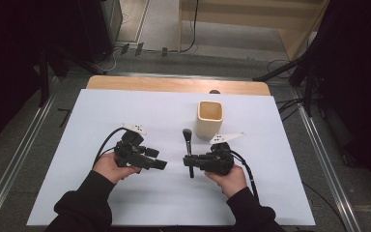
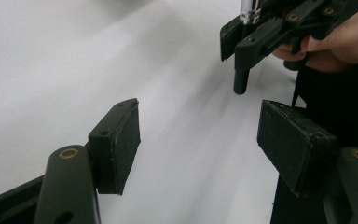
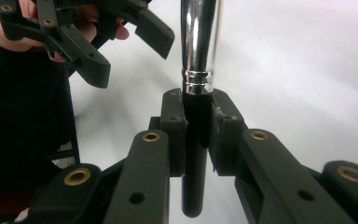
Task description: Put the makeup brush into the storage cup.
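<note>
Right gripper view: right gripper (image 3: 196,135) clamps the makeup brush (image 3: 198,51) on its black handle just below the chrome ferrule. Brush hangs above the white table (image 1: 125,193), near the wooden cup (image 1: 209,117). Likely light, stiff; chrome looks slippery, so the matte handle suits gripping. Left gripper (image 2: 200,140) gapes wide, empty.

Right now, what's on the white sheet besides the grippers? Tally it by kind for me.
Makeup brush, black handle, clamped in the right gripper: 1
Square cream-coloured cup, upright and apart from the brush: 1
Total: 2
The left gripper holds nothing, jaws wide apart.
</note>
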